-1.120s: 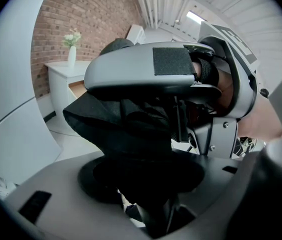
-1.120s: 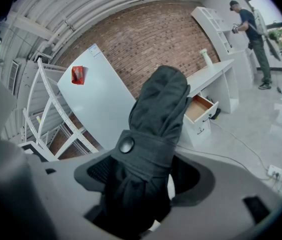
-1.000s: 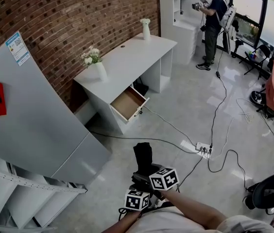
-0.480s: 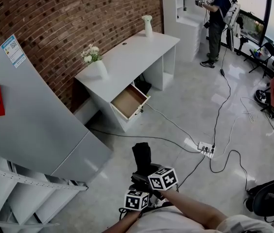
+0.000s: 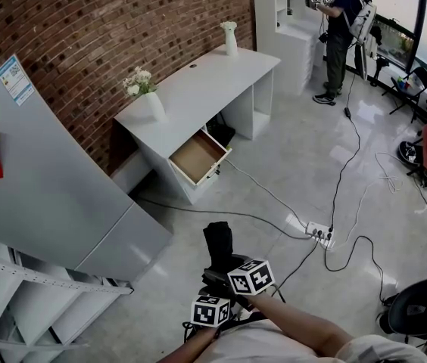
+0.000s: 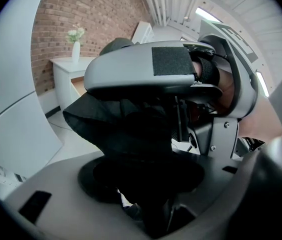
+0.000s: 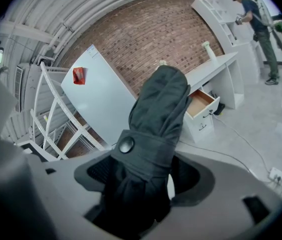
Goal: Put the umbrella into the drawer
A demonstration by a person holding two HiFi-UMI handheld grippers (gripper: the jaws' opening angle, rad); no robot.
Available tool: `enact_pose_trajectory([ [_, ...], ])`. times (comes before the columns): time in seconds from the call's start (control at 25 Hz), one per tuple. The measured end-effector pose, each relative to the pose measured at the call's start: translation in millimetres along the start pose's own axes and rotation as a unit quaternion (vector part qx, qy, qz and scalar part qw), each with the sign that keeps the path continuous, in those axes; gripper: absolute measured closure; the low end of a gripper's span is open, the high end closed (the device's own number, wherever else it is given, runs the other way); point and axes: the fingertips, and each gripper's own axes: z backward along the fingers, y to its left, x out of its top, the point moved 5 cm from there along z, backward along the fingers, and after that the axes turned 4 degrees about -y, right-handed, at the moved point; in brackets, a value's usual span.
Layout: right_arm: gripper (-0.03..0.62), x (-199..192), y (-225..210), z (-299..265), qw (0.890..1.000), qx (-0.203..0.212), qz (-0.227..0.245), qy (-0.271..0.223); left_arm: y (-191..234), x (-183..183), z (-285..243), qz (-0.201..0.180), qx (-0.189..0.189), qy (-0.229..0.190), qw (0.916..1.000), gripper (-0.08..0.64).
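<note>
A folded black umbrella stands up from between both grippers, low in the head view. My right gripper is shut on its strapped lower part, with a pad on each side. Just behind it my left gripper is also shut on the umbrella's dark fabric. Their marker cubes sit side by side, the left gripper nearer me than the right gripper. The wooden drawer stands pulled open from the white desk, well ahead across the floor.
A vase of flowers and a white vase stand on the desk. A large white panel leans at left, above a white rack. Cables and a power strip lie on the floor. A person stands far back.
The head view has shifted slightly. Both grippers keep the same hold on the umbrella and have barely moved in the picture.
</note>
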Motion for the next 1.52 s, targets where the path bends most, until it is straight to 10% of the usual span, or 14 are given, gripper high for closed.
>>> enact_pose_trajectory([
  [0.88, 0.262, 37.8, -33.6, -8.4, 0.999, -0.033, 0.009, -0.016, 12.5, 42.8, -30.8, -0.024, -0.023, 0.001, 0.9994, 0.328],
  [1.52, 0.262, 118.5, -90.4, -111.5, 0.998, -0.054, 0.007, 0.023, 109.7, 130.6, -81.7, 0.005, -0.051, 0.018, 0.9985, 0.33],
])
